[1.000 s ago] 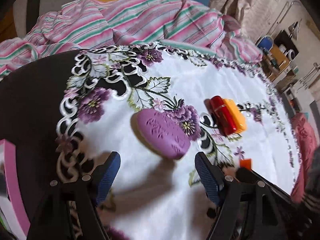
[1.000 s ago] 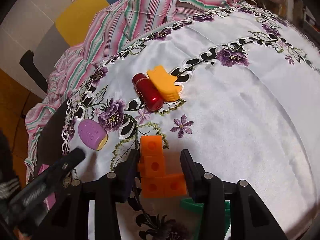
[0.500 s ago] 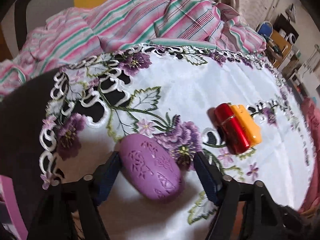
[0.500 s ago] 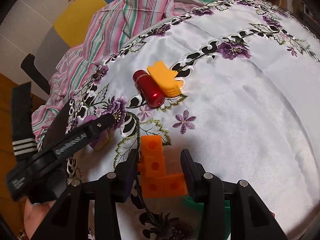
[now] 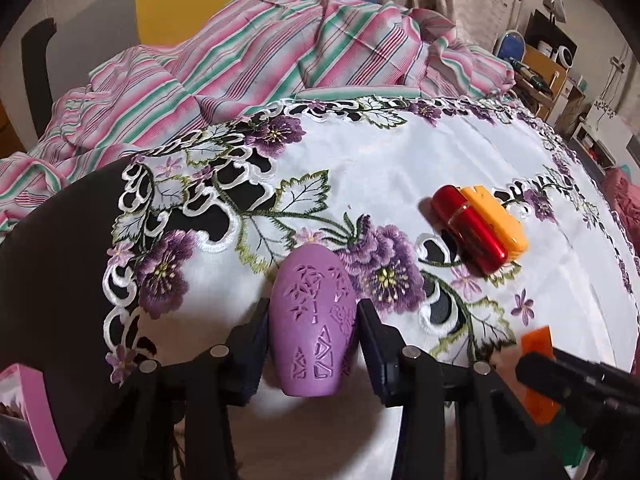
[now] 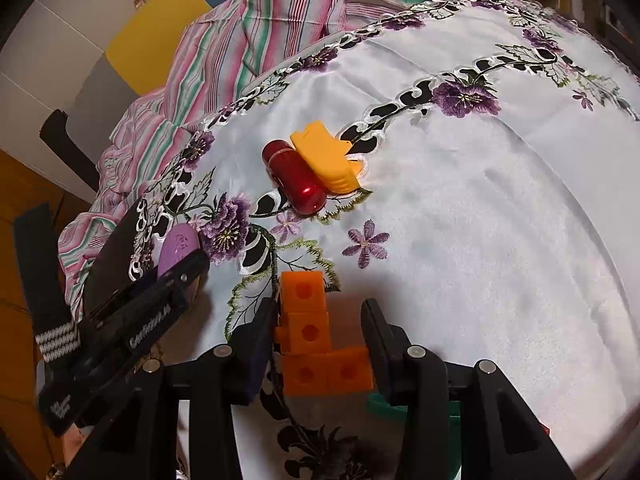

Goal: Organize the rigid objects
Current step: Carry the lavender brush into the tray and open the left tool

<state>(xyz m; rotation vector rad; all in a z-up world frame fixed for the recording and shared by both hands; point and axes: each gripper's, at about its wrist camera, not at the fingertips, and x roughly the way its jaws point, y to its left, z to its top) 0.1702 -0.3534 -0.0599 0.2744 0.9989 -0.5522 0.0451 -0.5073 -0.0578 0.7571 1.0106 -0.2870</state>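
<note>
A purple oval case [image 5: 313, 322] is clamped between the left gripper [image 5: 312, 344] fingers, just closed on it; orange cube blocks [image 6: 316, 344] are held between the right gripper [image 6: 320, 344] fingers.

White embroidered tablecloth [image 5: 400, 168] beside rumpled pink-striped fabric [image 5: 280, 48].
</note>
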